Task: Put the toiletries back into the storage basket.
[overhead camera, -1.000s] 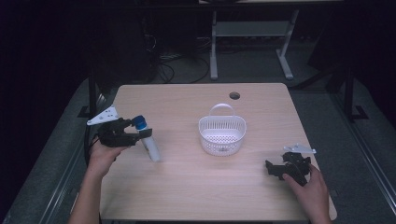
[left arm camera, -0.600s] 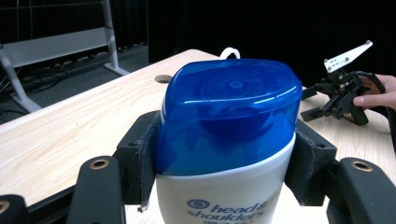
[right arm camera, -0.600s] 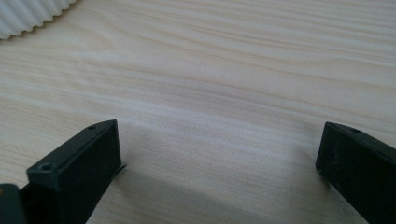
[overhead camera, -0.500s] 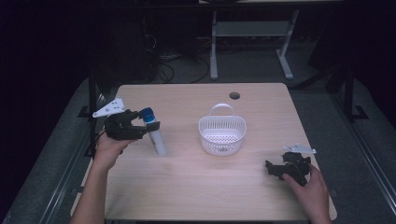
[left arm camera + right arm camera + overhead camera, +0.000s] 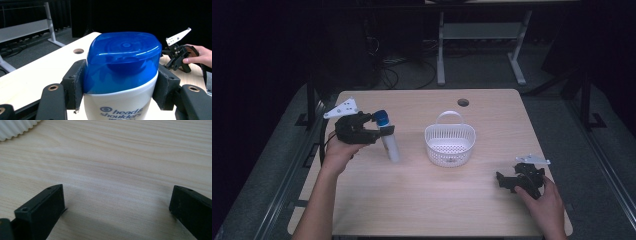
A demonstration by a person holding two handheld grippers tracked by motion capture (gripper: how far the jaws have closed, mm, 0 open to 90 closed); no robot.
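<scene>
Left tool [image 5: 371,131] is clamping the shampoo bottle [image 5: 388,140] just under its blue cap [image 5: 123,62]. In the left gripper view both pads [image 5: 77,83] are pressing flat on the white body either side, no gap visible, jaws roughly mid-span. Grip looks square and firm.

Bottle is sitting near-upright with its base tilted slightly toward the basket, over the left half of the table [image 5: 412,200]. Can't tell from the high view whether the base is touching the wood or just clear of it.

Right tool [image 5: 512,181] is idling, jaws spread wide with nothing between them. Right gripper view is looking along bare woodgrain, with a bit of the ribbed basket wall at the top left corner. It is resting low at the near right of the table, well apart from the bottle.

White basket [image 5: 450,145] is standing mid-table, handle up, just to the right of the bottle, and appears empty.

My read: transport step is in progress, bottle grasped and heading for the basket. Next move is calling for lift enough to clear the rim, a short traverse right, then lowering inside. Bottle is taller than the basket wall, so it is probably going to lean or need laying down; handle arch is the thing to avoid hitting.
</scene>
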